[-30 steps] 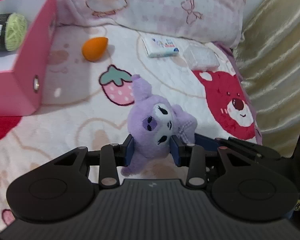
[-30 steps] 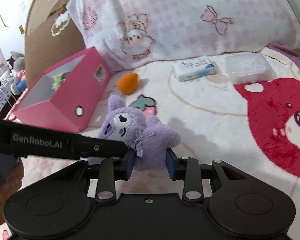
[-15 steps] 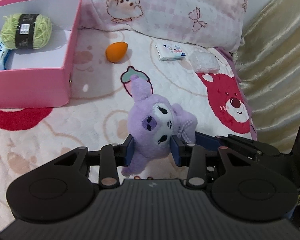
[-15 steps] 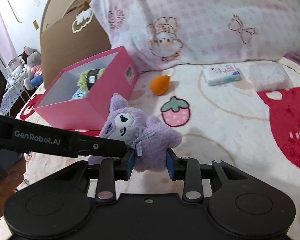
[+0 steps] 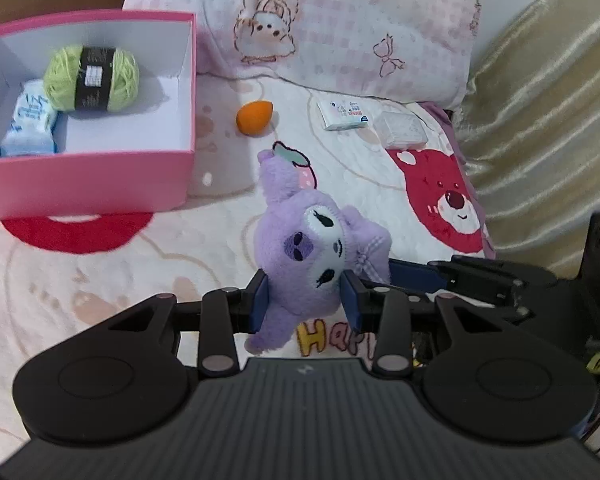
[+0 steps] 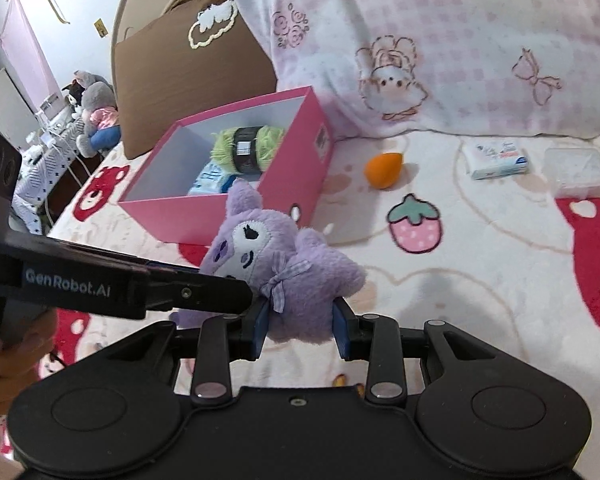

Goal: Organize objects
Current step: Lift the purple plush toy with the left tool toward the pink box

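Pink box (image 5: 100,178) sits at left on the blanket (image 5: 100,280), open top. Inside it: blue-white packet (image 5: 30,120) on the left, green yarn ball (image 5: 92,78) with a black band touching it on the right. Rest of the box floor is bare white.

Orange egg-shaped sponge (image 5: 254,117) lies on the blanket just right of the box, apart from it.

Purple plush toy (image 5: 312,248) is off the blanket, held in the air near the box's front right corner. Left gripper (image 5: 305,300) pinches the toy's head, blue pads pressed into the fur on both sides. Right gripper (image 6: 300,322) pinches the toy's body below the checked bow, pads pressed in the same way. The person's left hand (image 6: 4,364) shows at the edge of the right wrist view.

Further right, near the pillow (image 5: 340,20): white tissue pack (image 5: 342,116), then a clear plastic pack (image 5: 404,130) just beside it, not touching.
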A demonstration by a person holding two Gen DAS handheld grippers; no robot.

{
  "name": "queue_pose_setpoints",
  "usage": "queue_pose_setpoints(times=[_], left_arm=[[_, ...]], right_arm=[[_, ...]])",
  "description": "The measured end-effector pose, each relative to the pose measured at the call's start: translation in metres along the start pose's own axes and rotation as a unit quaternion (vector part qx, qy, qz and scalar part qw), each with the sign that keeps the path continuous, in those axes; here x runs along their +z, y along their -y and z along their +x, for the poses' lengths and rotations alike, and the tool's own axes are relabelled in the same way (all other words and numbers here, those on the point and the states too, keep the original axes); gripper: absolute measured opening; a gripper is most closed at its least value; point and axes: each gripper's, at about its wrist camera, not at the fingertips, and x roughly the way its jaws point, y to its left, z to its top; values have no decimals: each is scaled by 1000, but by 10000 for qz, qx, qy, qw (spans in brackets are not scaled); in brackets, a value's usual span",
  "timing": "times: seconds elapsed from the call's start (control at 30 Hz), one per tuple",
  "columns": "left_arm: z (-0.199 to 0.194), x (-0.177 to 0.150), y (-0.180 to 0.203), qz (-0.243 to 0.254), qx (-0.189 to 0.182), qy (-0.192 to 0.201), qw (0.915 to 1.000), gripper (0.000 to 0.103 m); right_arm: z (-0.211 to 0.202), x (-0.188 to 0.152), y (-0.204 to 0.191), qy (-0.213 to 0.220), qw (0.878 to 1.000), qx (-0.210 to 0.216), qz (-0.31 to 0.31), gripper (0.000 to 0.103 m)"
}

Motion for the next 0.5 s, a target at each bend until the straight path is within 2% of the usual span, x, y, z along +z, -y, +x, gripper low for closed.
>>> queue_pose_setpoints(times=[0.3,0.5], left_arm=[[-31,3,1,252,105,27,9996,37],[-48,2,-8,229,116,53,9997,37]], right_arm=[[-8,13,-25,-182,9997,114,-107,38],[-12,20,-43,-234,9994,143,-231,38]])
